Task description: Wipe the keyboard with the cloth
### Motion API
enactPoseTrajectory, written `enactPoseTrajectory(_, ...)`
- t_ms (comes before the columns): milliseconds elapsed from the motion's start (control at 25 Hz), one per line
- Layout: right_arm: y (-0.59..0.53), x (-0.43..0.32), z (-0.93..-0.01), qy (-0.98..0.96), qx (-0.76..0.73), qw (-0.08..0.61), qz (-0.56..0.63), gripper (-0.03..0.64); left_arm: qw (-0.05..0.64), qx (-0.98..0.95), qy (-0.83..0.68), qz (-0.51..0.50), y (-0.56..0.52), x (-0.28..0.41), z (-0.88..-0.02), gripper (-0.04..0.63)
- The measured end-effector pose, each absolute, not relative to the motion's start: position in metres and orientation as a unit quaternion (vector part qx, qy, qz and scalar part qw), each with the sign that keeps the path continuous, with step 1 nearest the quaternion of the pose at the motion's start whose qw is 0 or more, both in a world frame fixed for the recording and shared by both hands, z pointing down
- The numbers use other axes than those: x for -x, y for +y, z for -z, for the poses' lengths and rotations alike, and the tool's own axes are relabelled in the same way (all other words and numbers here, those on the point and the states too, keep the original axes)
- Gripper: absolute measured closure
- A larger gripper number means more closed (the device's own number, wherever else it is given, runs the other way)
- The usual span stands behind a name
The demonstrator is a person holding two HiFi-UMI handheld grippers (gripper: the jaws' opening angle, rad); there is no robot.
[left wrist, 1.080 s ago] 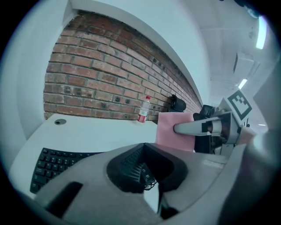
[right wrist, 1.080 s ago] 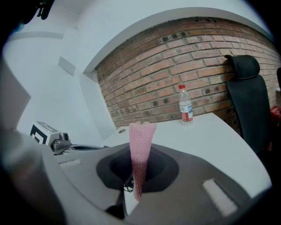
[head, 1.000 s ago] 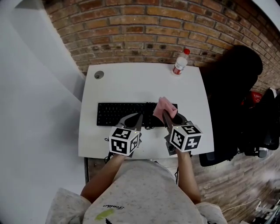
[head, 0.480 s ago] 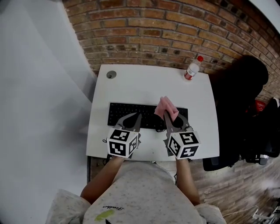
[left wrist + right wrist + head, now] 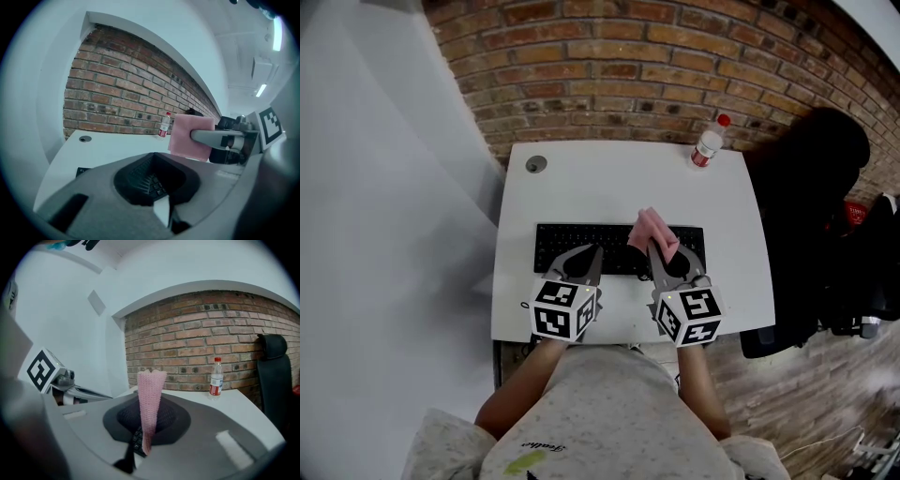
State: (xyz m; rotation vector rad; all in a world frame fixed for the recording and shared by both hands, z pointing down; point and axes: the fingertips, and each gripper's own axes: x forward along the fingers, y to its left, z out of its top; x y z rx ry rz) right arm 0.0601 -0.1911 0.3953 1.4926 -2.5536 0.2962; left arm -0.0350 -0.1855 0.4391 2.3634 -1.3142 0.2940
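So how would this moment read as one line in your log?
left tongs shut, empty, at keyboard front | right tongs shut on pink cloth, over keyboard | bottle at desk's back right corner

right gripper (image 5: 145,448) fingers (image 5: 201,446) pinched on pink cloth (image 5: 151,394), upright | keyboard (image 5: 137,439) below | bottle (image 5: 216,377) by brick wall (image 5: 187,343)

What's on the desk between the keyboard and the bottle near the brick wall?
Nothing: in the head view, the white desk is bare between the keyboard and the bottle. The pink cloth is held over the keyboard itself.
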Motion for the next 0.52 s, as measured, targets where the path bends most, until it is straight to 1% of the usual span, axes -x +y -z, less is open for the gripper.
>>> enactPoseTrajectory(520, -0.1887, -0.0581, -0.3959, -0.853, -0.505, 0.085, -0.101, 0.592, 0.208, -0.854, -0.464, -0.107, -0.1829, 0.0342, -0.4398, 0.6)
